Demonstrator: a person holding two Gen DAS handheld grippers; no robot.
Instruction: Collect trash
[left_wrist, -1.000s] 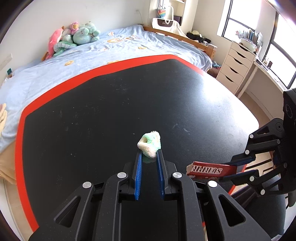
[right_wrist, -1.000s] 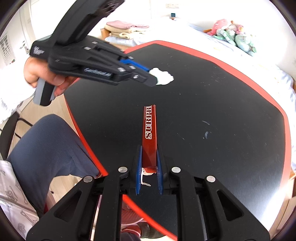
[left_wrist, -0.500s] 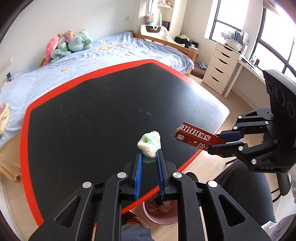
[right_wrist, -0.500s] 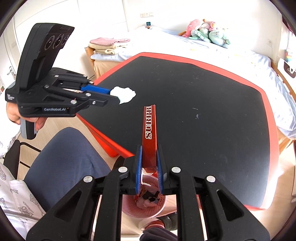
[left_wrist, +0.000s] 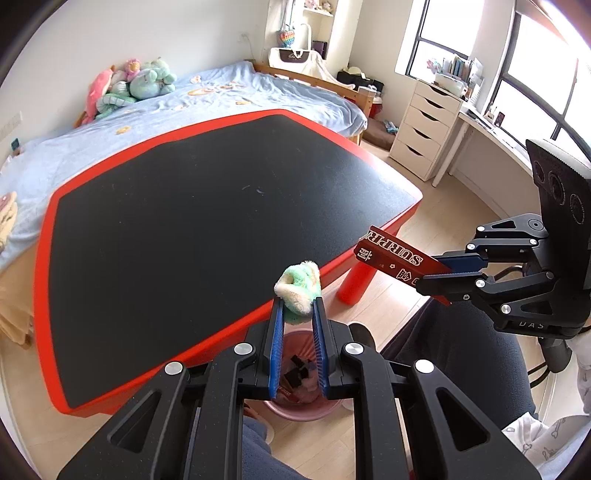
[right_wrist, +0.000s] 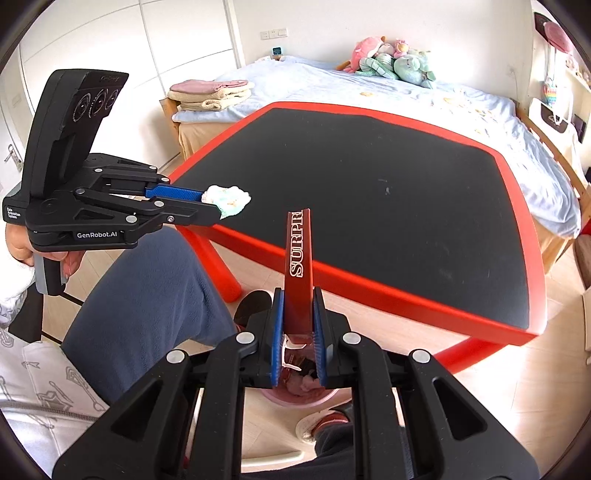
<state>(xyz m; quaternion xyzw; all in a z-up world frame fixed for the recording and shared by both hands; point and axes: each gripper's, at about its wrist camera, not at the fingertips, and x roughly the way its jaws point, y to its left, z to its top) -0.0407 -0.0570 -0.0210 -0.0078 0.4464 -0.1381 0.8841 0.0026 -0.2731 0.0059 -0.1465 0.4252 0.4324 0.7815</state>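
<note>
The left tongs (left_wrist: 298, 320) gripped a crumpled tissue wad (left_wrist: 298, 288), and the right tongs (right_wrist: 298, 314) clamped a red wrapper (right_wrist: 300, 258). Both hung above the pink bin (left_wrist: 303, 408), so release likely came next.

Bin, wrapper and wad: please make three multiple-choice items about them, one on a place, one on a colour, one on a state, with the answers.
1. Where does the bin stand?
A. on the table
B. on the floor below both tongs
C. on the bed

2. What colour is the wrapper?
A. red
B. yellow
C. blue

3. What is the state of the left tongs?
A. open and empty
B. shut on the wrapper
C. shut on the wad

Answers:
1 B, both wrist views show the pink bin on the floor between the fingers, off the table edge.
2 A, the wrapper in the right tongs is red with white letters.
3 C, the blue fingers press the white and green wad from both sides.
</note>
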